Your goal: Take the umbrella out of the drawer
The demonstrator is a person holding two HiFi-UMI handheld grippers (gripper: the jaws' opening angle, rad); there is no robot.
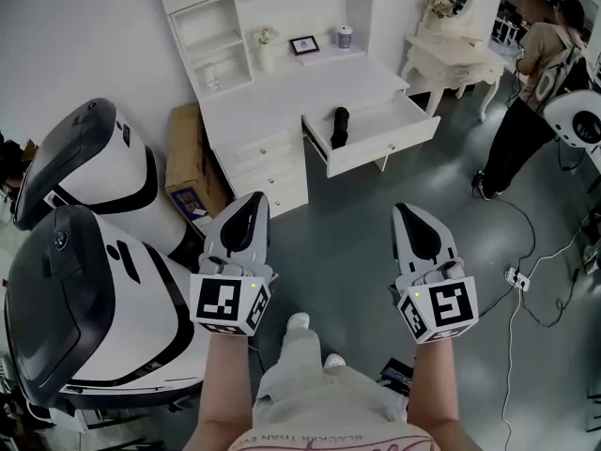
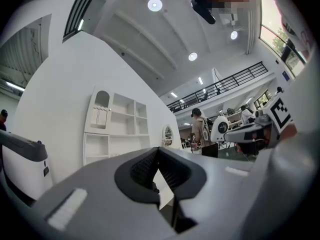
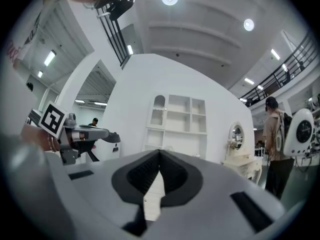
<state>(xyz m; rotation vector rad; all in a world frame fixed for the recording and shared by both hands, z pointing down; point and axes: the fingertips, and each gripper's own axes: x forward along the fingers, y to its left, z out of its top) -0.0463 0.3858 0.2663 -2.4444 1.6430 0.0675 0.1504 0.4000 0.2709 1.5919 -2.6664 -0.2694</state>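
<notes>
A black folded umbrella (image 1: 338,126) lies in the pulled-out drawer (image 1: 376,137) of a white desk (image 1: 300,97), toward the drawer's left end. Both grippers are held well short of the desk, over the grey floor. My left gripper (image 1: 252,201) points toward the desk's drawer stack, jaws shut and empty; its own view shows the tips (image 2: 158,150) meeting. My right gripper (image 1: 404,209) is level beside it, jaws shut with nothing held; its tips (image 3: 160,152) also meet. The desk's white hutch (image 3: 175,119) shows far ahead.
A cardboard box (image 1: 191,163) stands left of the desk. Two large white-and-black machines (image 1: 84,280) fill the left side. A white dressing table (image 1: 455,59) stands at right, a person (image 1: 526,92) beside it. Cables (image 1: 535,261) run over the floor at right.
</notes>
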